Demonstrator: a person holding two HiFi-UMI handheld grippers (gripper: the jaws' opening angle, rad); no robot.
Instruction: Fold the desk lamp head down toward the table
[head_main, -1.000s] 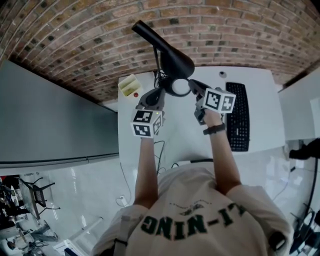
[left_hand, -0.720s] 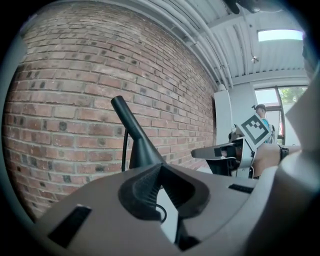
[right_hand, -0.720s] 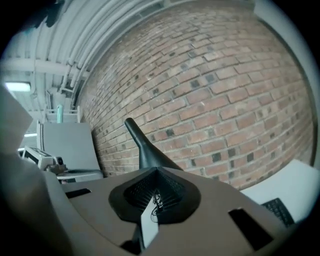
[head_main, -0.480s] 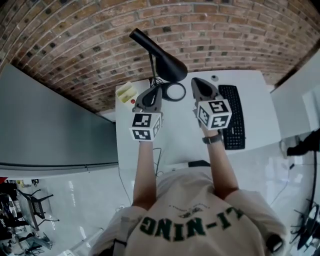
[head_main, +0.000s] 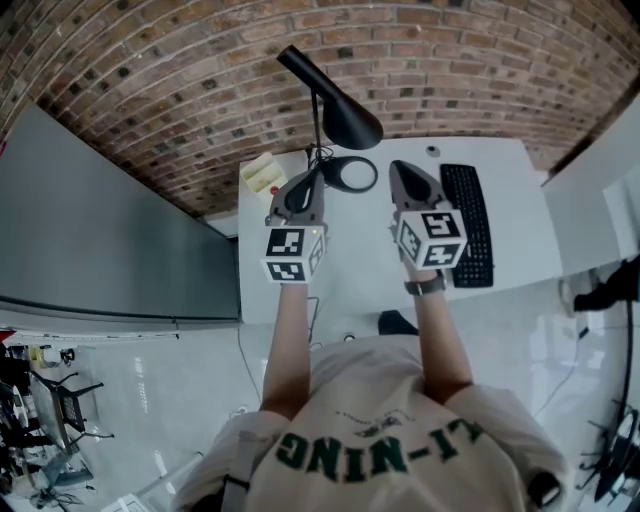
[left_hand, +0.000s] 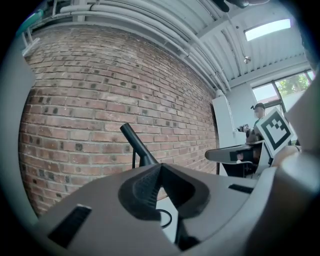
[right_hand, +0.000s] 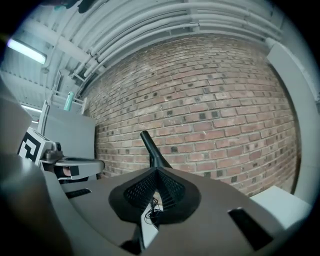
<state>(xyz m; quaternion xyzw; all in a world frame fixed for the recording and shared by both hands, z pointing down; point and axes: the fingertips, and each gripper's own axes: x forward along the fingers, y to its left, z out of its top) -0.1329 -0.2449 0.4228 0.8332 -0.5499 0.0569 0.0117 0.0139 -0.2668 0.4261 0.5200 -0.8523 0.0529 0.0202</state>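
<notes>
The black desk lamp (head_main: 345, 118) stands at the back of the white desk (head_main: 360, 275), its cone head tilted down over the ring base (head_main: 357, 175) and its thin arm (head_main: 298, 62) slanting up against the brick wall. My left gripper (head_main: 305, 182) is shut and empty, just left of the base. My right gripper (head_main: 402, 168) is also shut and empty, a little right of the base. Neither touches the lamp. In the left gripper view the shut jaws (left_hand: 160, 169) point at the lamp arm (left_hand: 135, 145). The right gripper view shows its closed jaws (right_hand: 157, 172) below the lamp arm (right_hand: 150, 147).
A black keyboard (head_main: 470, 235) lies right of my right gripper. A small yellow box (head_main: 262, 172) sits at the desk's back left corner, and a tangle of black cable (head_main: 322, 153) behind the lamp base. A grey partition (head_main: 100, 240) bounds the left side.
Both grippers have drawn back from the lamp and lifted. The right gripper, close to the lamp head a second ago, has rolled so its marker cube faces up.
</notes>
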